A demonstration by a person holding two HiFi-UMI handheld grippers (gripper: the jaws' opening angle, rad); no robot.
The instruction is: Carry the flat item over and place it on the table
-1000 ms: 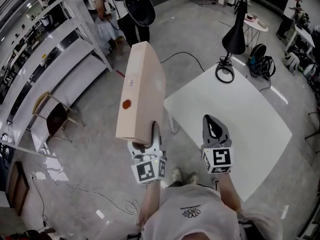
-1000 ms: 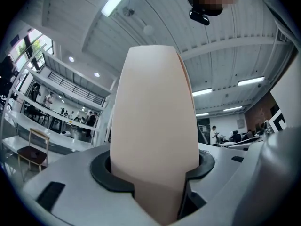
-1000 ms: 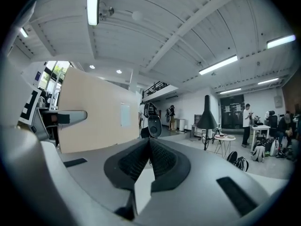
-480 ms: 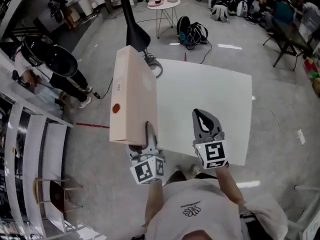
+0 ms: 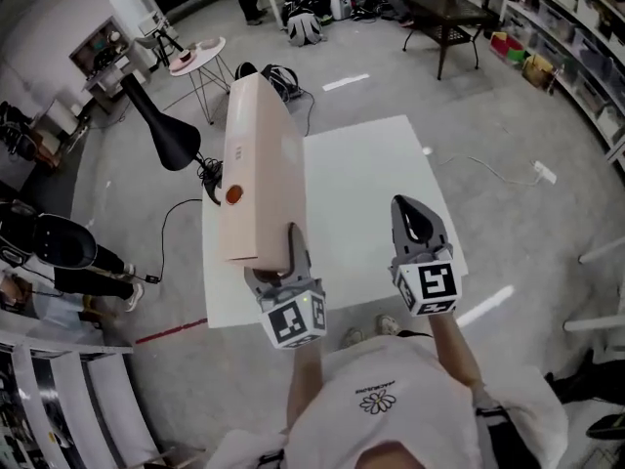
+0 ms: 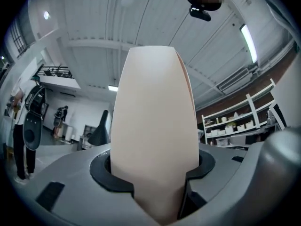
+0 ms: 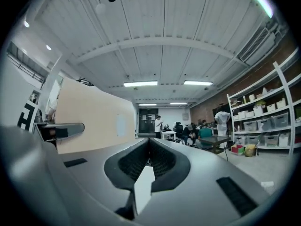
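Observation:
A flat beige box [image 5: 258, 169] with a small orange dot on its side stands on end, and my left gripper [image 5: 276, 259] is shut on its lower edge. In the left gripper view the box [image 6: 155, 149] fills the space between the jaws and rises toward the ceiling. It hangs above the left part of the white table [image 5: 371, 193]. My right gripper [image 5: 418, 225] is shut and holds nothing, level with the left one over the table's near right part. In the right gripper view the box [image 7: 91, 117] shows at left.
A black desk lamp [image 5: 166, 137] stands at the table's far left corner. A small round side table [image 5: 196, 57], bags, a dark table [image 5: 444, 13] and shelving [image 5: 576, 57] lie beyond. A red floor line [image 5: 166, 332] runs left of me.
The view has swung round: the white table now lies straight ahead under both grippers, where before it was off to the right. The box stays gripped upright.

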